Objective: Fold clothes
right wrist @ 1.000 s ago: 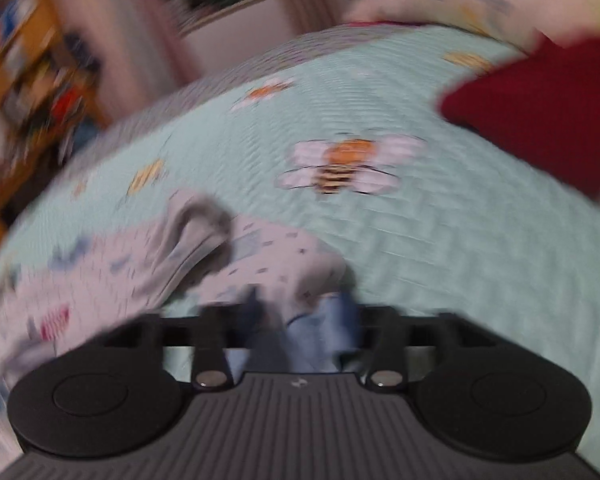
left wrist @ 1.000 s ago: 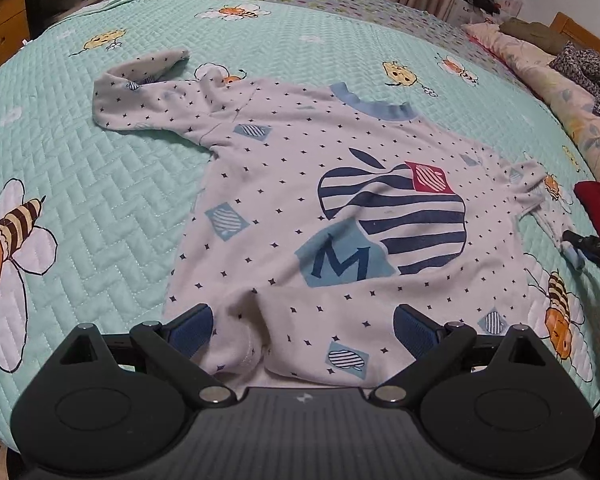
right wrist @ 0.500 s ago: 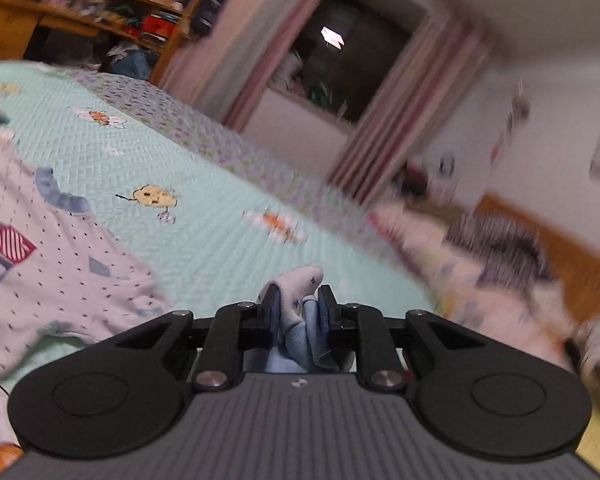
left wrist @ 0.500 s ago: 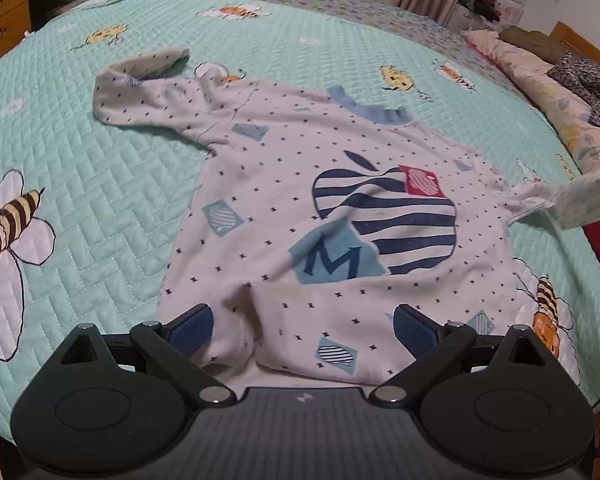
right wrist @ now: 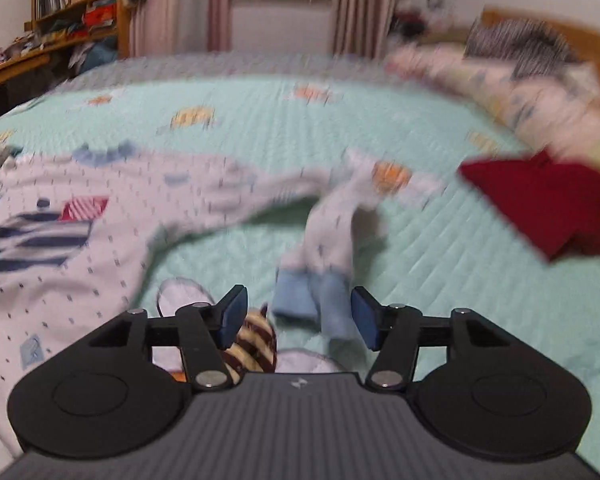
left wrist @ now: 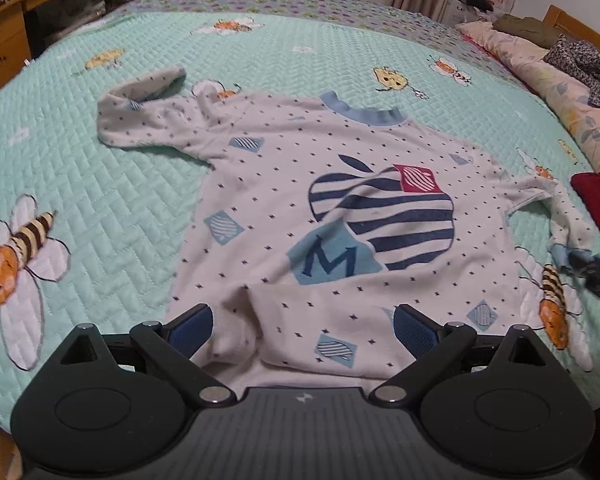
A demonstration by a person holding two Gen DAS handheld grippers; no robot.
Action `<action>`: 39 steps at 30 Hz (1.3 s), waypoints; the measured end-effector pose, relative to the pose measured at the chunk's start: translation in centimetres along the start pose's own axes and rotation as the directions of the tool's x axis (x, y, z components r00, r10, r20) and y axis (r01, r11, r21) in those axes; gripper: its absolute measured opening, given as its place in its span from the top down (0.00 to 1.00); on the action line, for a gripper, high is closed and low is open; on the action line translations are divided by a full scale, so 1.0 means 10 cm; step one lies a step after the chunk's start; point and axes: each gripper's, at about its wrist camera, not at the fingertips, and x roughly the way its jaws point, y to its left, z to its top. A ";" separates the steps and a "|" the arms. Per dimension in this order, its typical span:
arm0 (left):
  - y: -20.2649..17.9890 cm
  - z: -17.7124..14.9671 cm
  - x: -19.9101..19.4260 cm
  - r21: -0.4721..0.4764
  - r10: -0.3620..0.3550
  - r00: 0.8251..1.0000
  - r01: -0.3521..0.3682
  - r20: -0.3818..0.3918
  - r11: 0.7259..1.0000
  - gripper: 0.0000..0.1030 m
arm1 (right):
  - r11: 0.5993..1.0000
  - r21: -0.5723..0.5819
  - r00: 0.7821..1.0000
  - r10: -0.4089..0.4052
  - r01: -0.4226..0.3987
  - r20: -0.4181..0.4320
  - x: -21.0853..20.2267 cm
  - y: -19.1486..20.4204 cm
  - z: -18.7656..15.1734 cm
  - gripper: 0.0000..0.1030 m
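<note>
Mint bee-print quilt point(left wrist: 100, 208) under all, white dotted sweatshirt point(left wrist: 340, 216) flat mid-bed, red folded cloth point(right wrist: 548, 204) beside right sleeve point(right wrist: 332, 224), left gripper point(left wrist: 304, 322) wide over hem, right gripper point(right wrist: 300, 312) opening, blue cuff point(right wrist: 312, 300) between pads, unpinched.

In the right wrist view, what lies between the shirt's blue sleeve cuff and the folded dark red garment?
Only bare mint quilted bedspread separates the blue sleeve cuff from the folded dark red garment, seen in the right wrist view.
</note>
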 end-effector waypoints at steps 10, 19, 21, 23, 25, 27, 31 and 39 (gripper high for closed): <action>-0.01 0.01 -0.15 0.031 0.078 0.995 -0.080 0.060 0.996 0.05 | 0.917 0.028 0.913 0.394 -0.399 0.106 -0.54 0.56 0.24 0.30; 0.07 0.01 -0.19 0.026 0.099 0.992 -0.102 0.077 0.994 0.05 | 0.836 0.194 0.816 0.545 -0.513 -0.190 -0.02 0.67 -0.36 0.43; 0.09 0.01 -0.18 0.021 0.107 0.991 -0.108 0.077 0.994 0.05 | 0.844 0.171 0.818 0.536 -0.509 -0.209 -0.04 0.68 -0.29 0.43; 0.11 0.01 -0.16 0.016 0.110 0.991 -0.112 0.076 0.994 0.05 | 0.824 0.197 0.808 0.562 -0.531 -0.174 -0.16 0.64 -0.23 0.43; 0.12 0.00 -0.15 0.013 0.116 0.991 -0.117 0.072 0.993 0.04 | 0.795 0.221 0.790 0.599 -0.565 -0.133 -0.27 0.61 -0.20 0.43; 0.13 0.00 -0.12 0.008 0.115 0.991 -0.115 0.065 0.993 0.02 | 0.778 0.235 0.776 0.618 -0.583 -0.121 -0.25 0.62 -0.19 0.43; 0.15 -0.01 -0.05 0.001 0.074 0.996 -0.074 0.045 0.997 0.01 | 0.802 0.264 0.776 0.591 -0.536 -0.221 -0.03 0.61 -0.40 0.44; -0.22 0.02 0.06 0.156 0.066 0.994 -0.080 0.091 0.985 0.01 | 0.806 0.259 0.777 0.586 -0.532 -0.229 -0.07 0.67 -0.36 0.36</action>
